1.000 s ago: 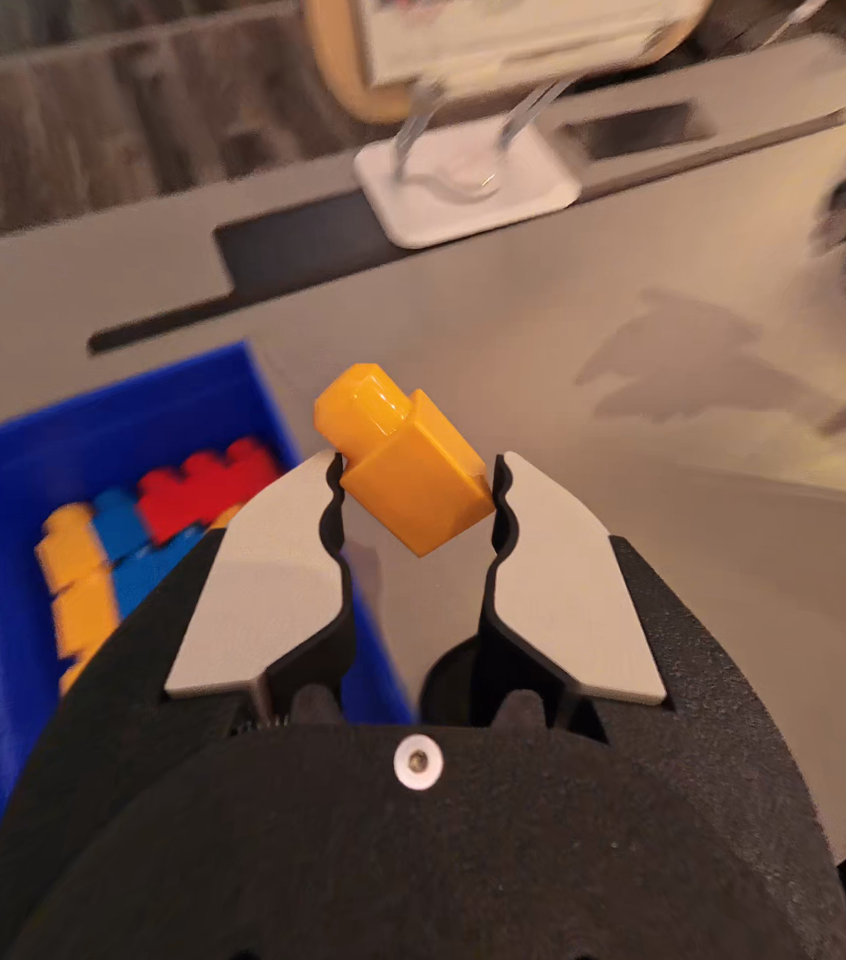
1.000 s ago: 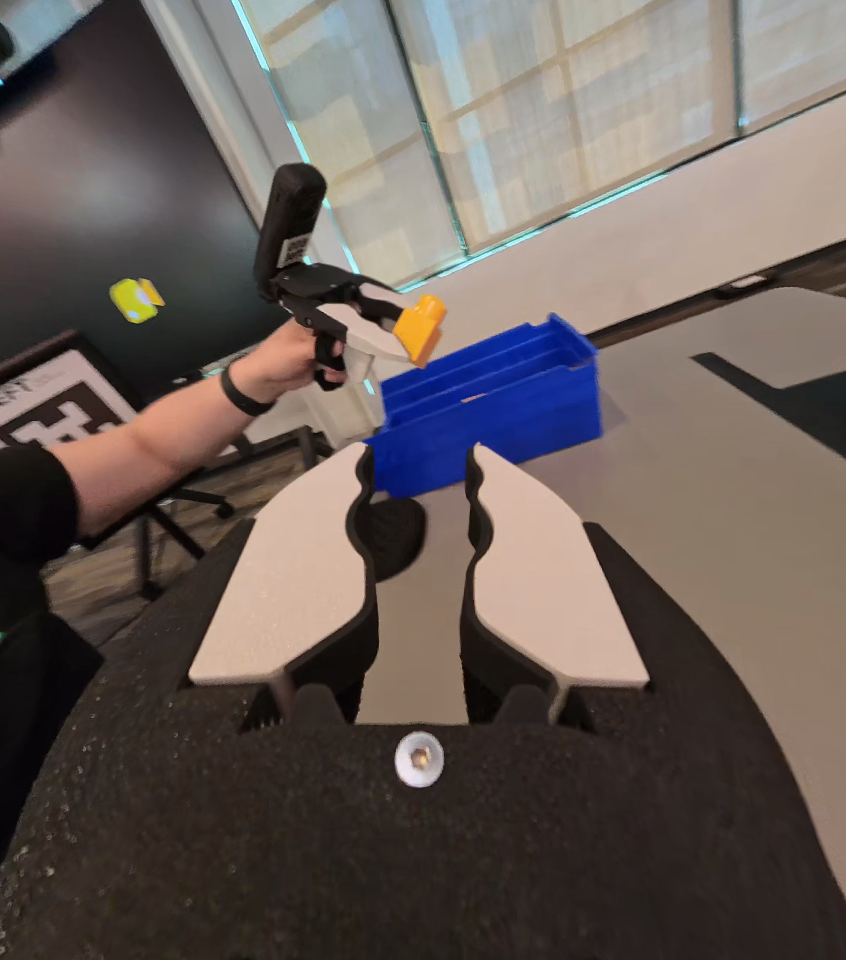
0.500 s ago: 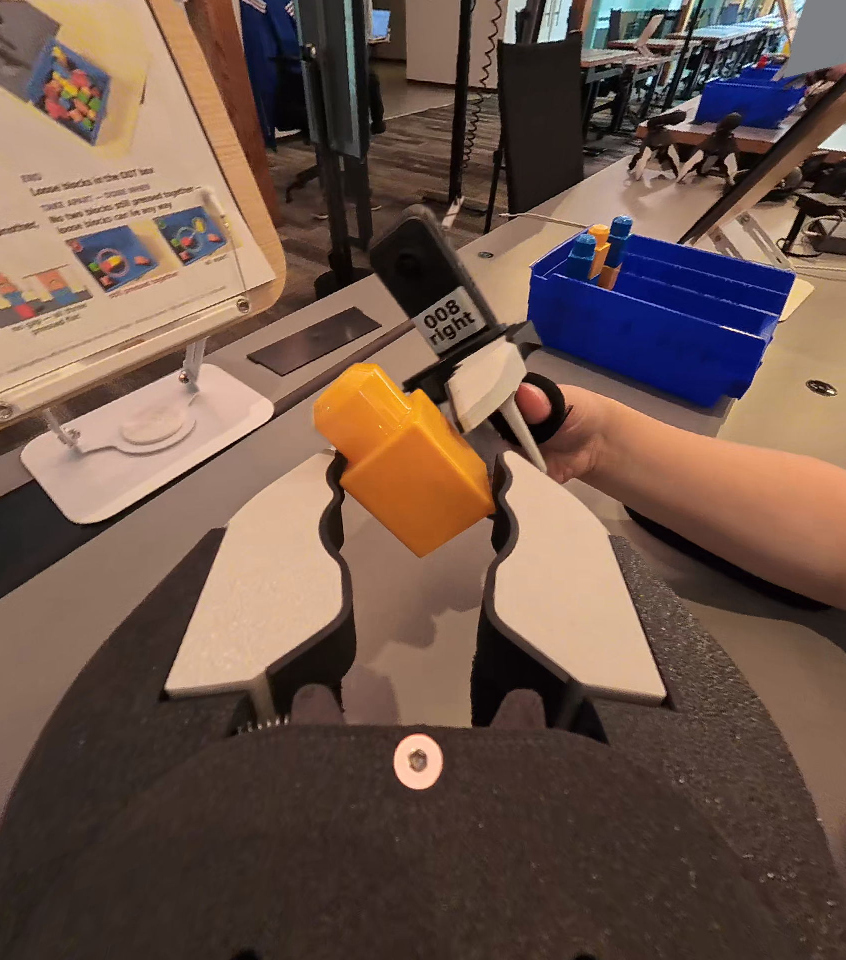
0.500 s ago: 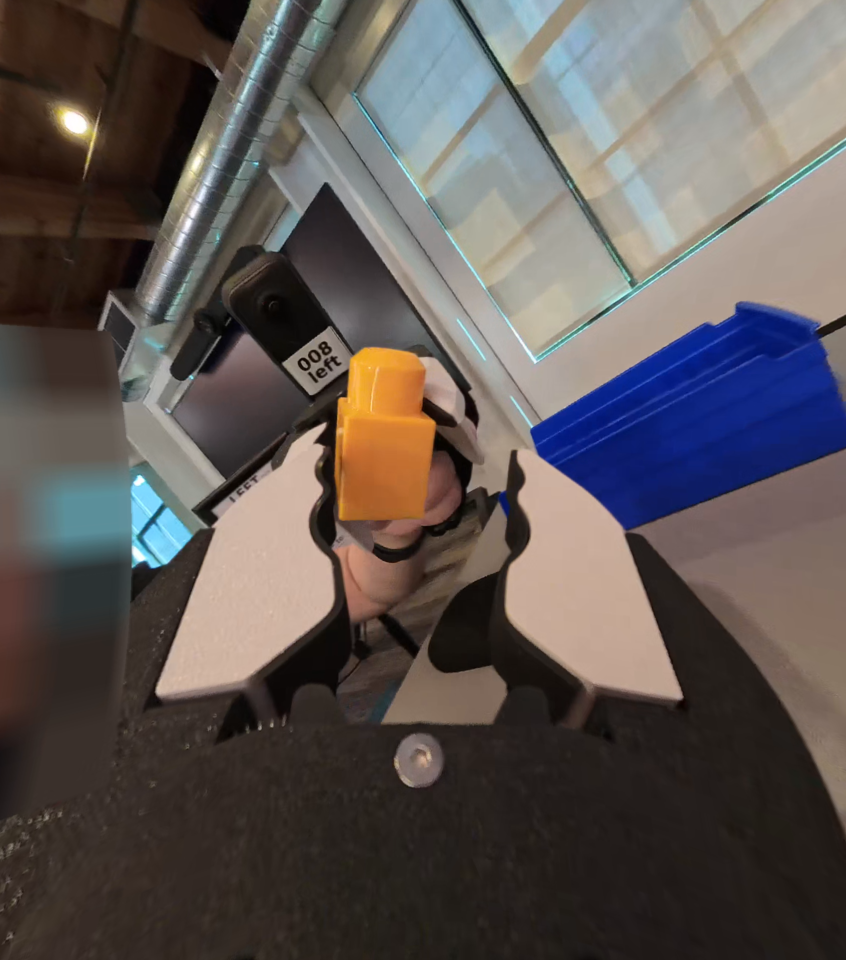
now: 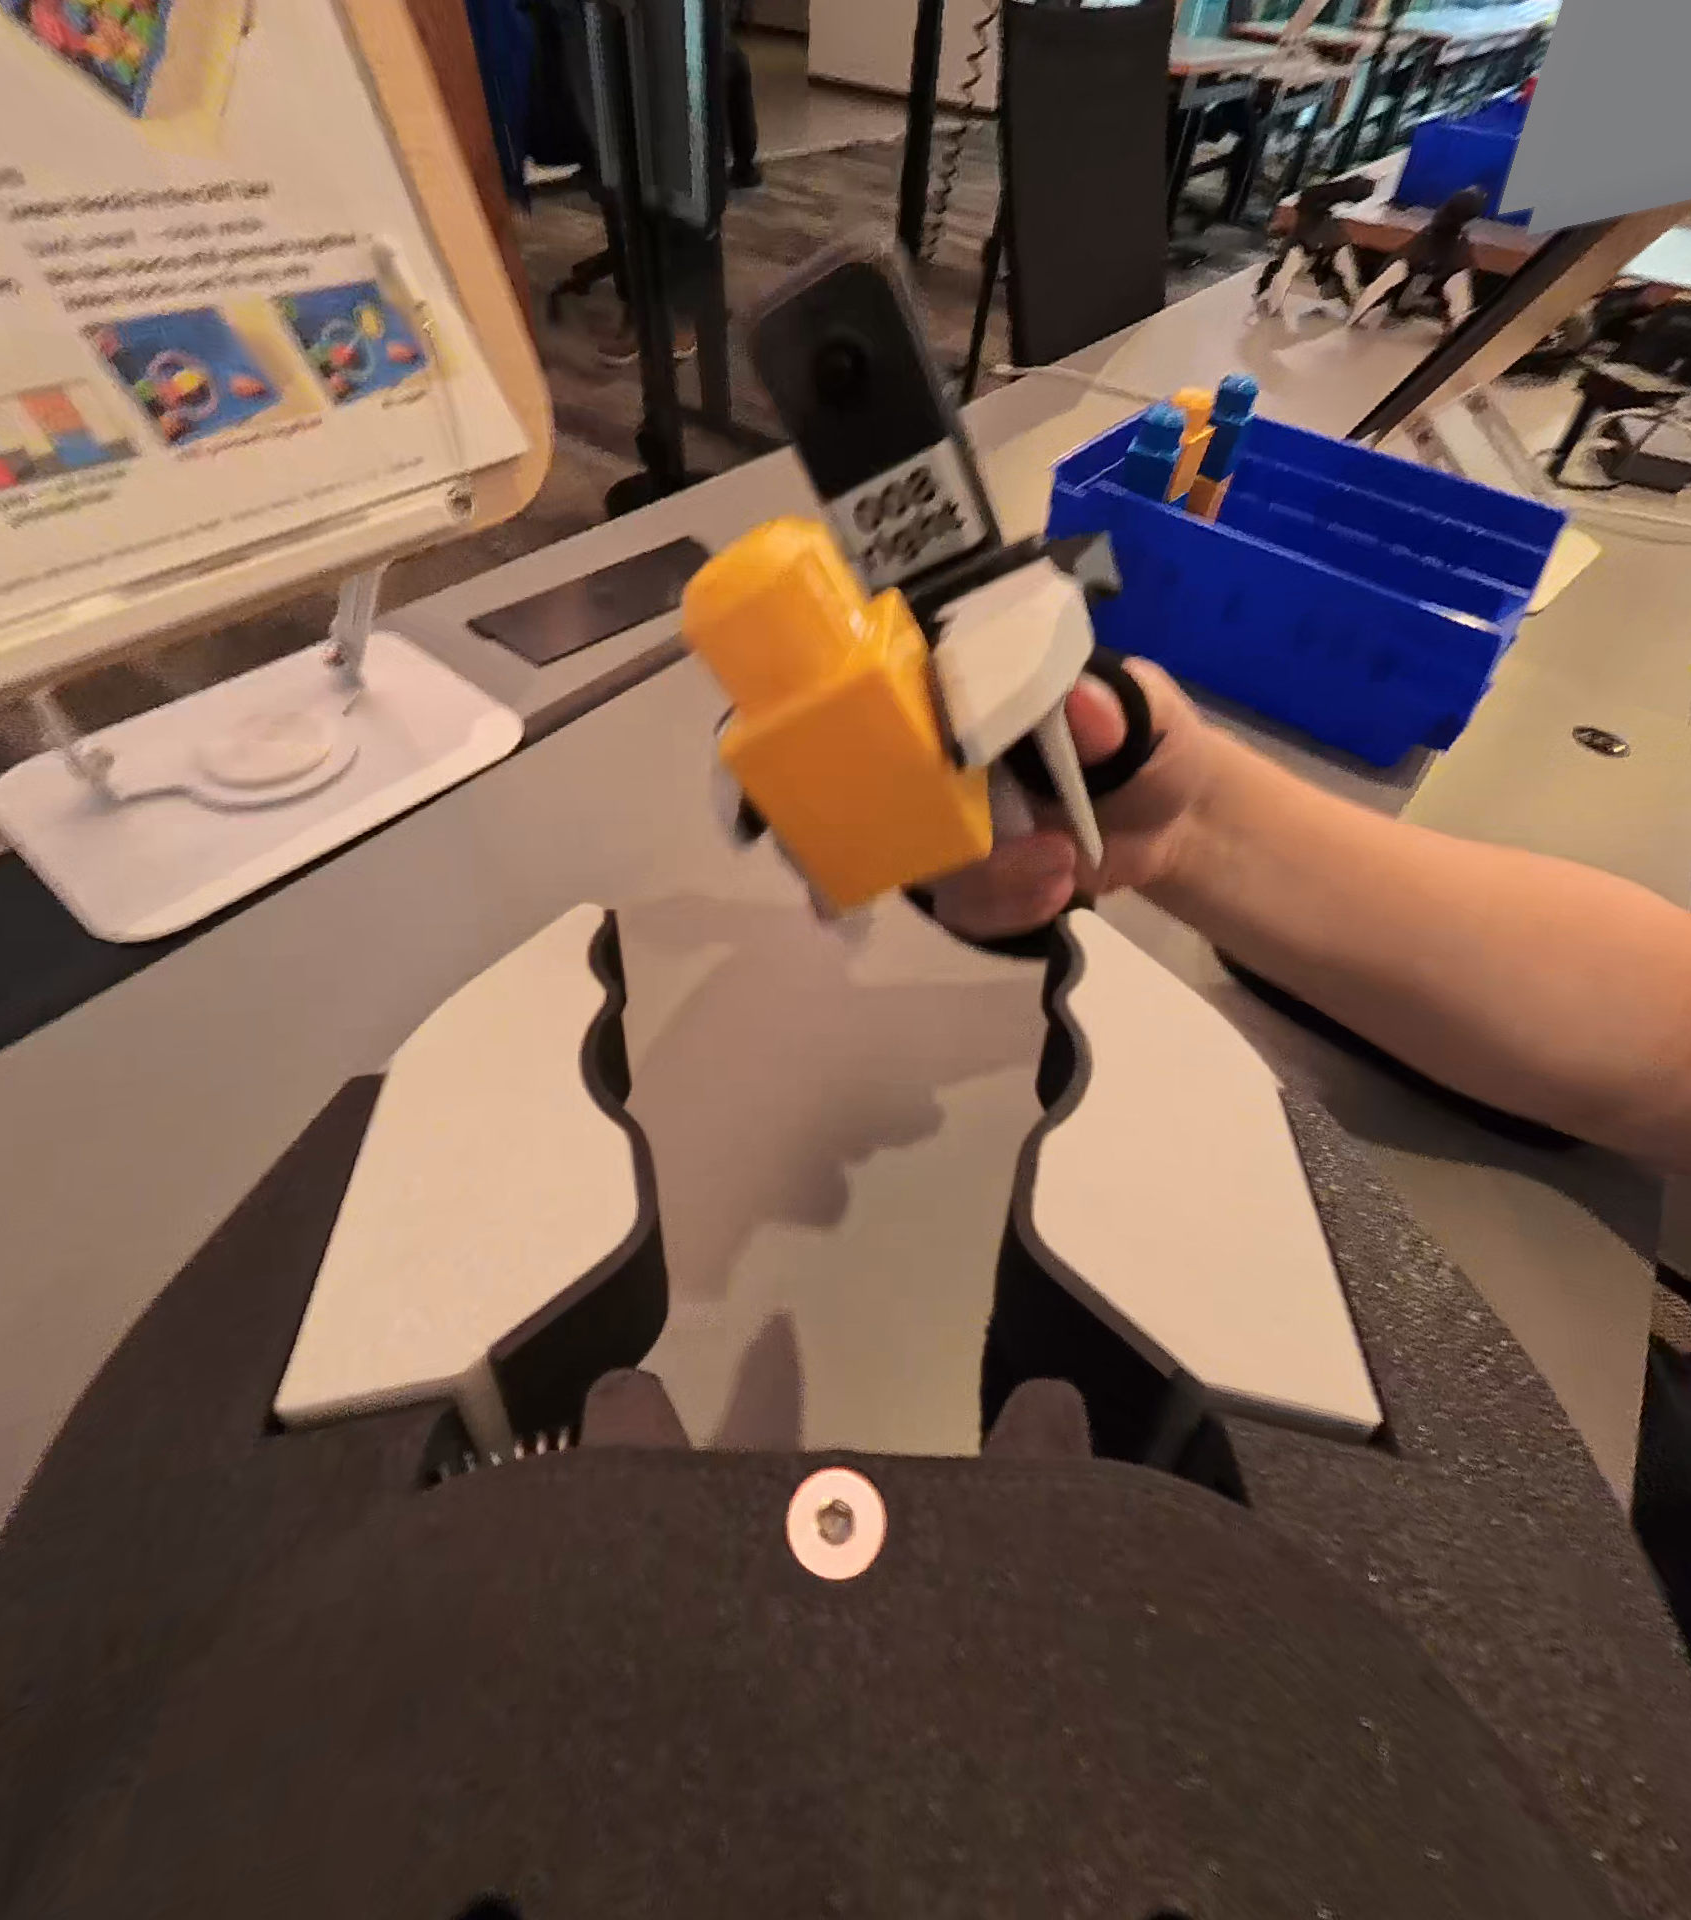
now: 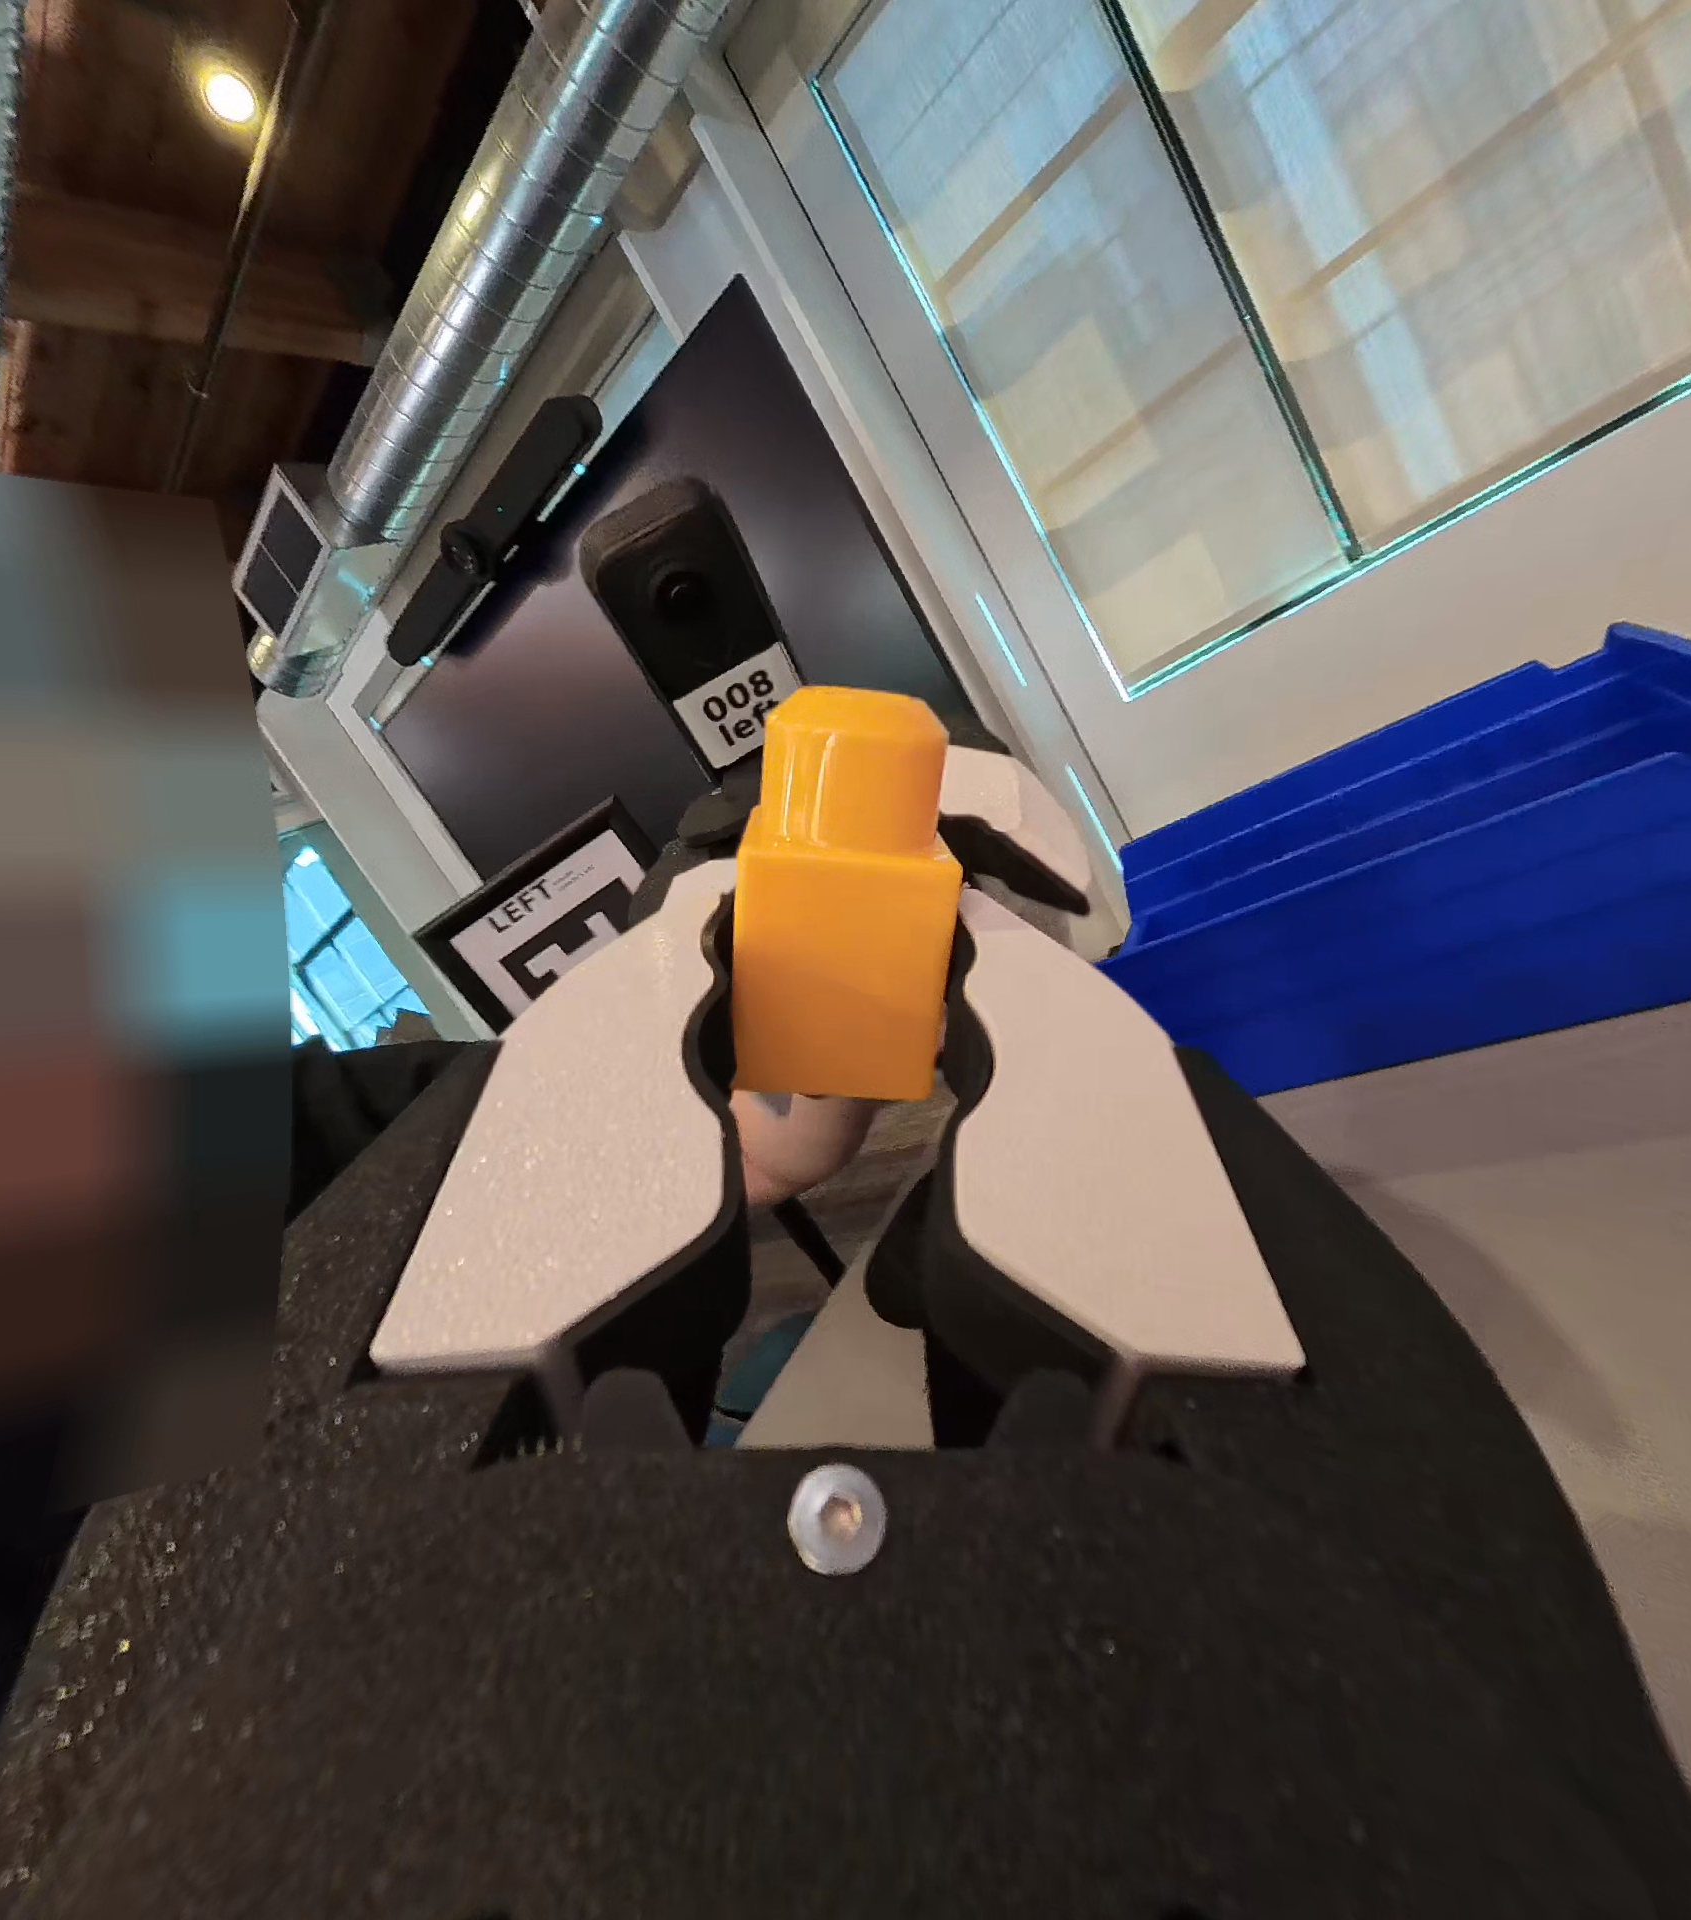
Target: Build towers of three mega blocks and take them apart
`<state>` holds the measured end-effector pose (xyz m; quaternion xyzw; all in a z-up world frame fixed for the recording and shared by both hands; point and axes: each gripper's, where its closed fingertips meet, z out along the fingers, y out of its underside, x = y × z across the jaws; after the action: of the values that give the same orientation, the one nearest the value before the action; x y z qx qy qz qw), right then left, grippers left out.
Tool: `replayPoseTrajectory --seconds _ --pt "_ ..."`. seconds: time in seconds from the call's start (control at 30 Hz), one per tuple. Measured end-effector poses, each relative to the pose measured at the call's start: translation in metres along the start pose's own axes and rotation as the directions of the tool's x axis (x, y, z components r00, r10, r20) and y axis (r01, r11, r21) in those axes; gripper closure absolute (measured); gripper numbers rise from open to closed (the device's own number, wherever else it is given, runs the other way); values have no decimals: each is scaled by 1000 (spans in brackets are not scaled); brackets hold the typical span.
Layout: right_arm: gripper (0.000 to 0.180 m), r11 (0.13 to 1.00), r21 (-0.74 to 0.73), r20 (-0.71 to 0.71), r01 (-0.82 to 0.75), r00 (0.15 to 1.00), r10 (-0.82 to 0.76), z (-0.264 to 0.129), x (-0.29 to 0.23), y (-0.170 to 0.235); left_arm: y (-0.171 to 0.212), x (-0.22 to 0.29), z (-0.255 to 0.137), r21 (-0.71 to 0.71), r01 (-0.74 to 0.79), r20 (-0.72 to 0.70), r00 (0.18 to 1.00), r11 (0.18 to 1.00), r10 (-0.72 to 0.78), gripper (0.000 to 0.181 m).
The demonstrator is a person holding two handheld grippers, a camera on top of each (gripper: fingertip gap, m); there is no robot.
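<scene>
Our right gripper [image 6: 846, 997] is clamped on the orange block [image 6: 836, 977], held in the air above the counter [image 5: 197, 1039]; our left gripper [image 5: 836, 997] stands apart, empty. The block sits tilted, so we judge it could twist loose when pressed onto another.

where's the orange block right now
The orange block sits upright, clamped in the right tool, held in the air in front of the open left tool.
</scene>
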<state>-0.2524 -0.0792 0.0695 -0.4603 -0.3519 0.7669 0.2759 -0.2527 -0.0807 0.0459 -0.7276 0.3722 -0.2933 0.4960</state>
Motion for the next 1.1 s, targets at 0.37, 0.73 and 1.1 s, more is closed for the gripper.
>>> replayPoseTrajectory --seconds 0.37,0.73,1.1 --pt "143 982 -93 -292 163 939 -183 -46 21 -19 126 -198 -225 -485 335 627 777 808 54 141" --pt "143 989 -71 -344 127 928 -144 -63 28 -20 213 -243 -206 -424 644 696 682 636 -226 130" --pt "143 991 -60 -343 118 930 -131 -68 26 -23 226 -250 -193 -402 679 685 669 614 -290 131"
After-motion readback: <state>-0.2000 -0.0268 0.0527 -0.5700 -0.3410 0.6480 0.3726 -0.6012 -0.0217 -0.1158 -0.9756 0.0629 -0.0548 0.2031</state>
